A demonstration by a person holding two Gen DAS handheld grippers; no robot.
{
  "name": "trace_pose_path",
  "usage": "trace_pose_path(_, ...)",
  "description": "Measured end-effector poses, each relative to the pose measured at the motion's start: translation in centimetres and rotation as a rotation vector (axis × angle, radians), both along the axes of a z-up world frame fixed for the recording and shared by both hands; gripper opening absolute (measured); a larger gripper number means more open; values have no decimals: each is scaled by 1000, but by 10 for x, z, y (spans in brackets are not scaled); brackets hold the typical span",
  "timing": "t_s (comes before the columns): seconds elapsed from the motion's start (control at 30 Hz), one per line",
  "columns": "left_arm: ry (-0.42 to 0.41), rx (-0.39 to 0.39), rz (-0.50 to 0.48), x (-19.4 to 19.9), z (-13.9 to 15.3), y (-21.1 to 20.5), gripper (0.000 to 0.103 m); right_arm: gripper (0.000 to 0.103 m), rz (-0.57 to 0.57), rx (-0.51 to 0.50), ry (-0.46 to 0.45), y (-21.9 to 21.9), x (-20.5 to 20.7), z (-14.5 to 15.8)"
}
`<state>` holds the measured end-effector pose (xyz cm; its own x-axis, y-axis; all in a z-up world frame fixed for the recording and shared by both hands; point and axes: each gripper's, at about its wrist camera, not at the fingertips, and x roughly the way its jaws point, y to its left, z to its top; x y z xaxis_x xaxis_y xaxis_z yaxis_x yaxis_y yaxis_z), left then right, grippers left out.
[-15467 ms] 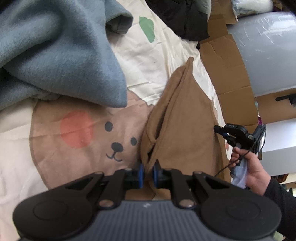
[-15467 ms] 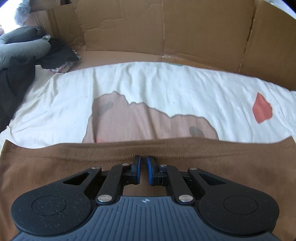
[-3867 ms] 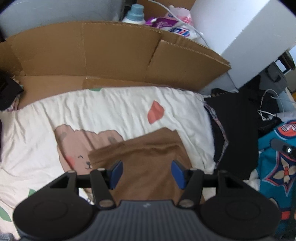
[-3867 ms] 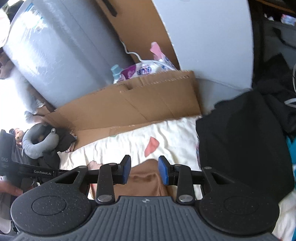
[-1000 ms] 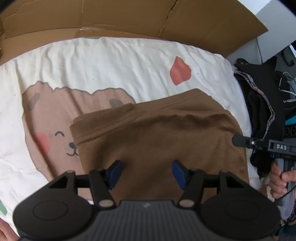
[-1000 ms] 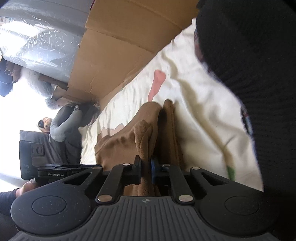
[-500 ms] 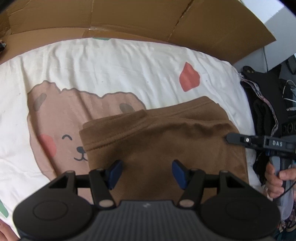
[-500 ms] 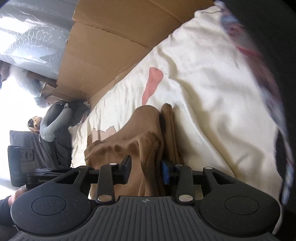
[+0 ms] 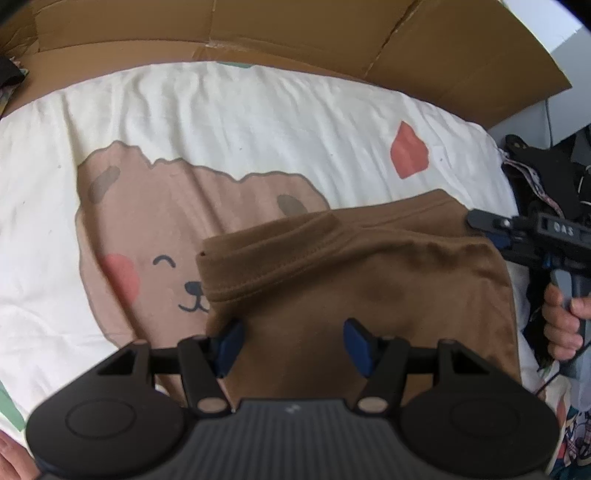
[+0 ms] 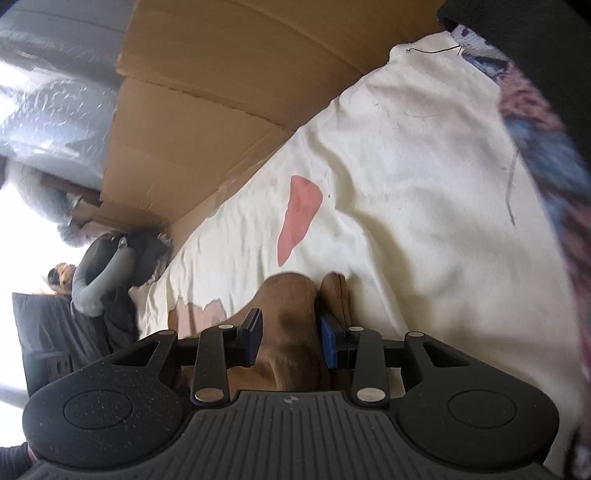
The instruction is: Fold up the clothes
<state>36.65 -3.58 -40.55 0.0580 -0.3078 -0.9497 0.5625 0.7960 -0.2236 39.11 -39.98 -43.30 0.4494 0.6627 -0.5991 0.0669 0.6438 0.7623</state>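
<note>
Left wrist view: left gripper [image 9: 291,341] points down over the folded brown garment [image 9: 369,288], jaws wide apart, gripping nothing.
Garment: lies beneath and ahead of the blue pads [image 9: 229,341], on the bear-print sheet [image 9: 221,122].
Right gripper [image 10: 290,341]: jaws partly apart, a brown fold between them, pads not pressing.
Cardboard [image 9: 258,33]: beyond the sheet.

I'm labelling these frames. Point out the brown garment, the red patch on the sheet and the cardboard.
brown garment [image 9: 369,280], left wrist view, top folded layer.
red patch [image 9: 408,155], left wrist view, its middle.
cardboard [image 9: 295,33], left wrist view, back panel.
</note>
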Motion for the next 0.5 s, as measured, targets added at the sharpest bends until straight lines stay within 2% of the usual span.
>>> trace_pose_path(0.07,-3,-3,-1,0,1,0,63,34,-16,2,12,3,4,-2)
trace_pose_path(0.1,-6,-4,-2,0,1,0,63,19,-20,-5,14,4,5,-1)
trace_pose_path(0.17,-11,-8,0,1,3,1,63,3,-15,-37,-25,5,3,5)
trace_pose_path(0.33,-16,-13,6,2,4,2,63,2,11,-158,-150,4,-8,28)
trace_pose_path(0.5,-19,-13,2,2,4,1,63,5,15,-207,-102,-4,-11,21)
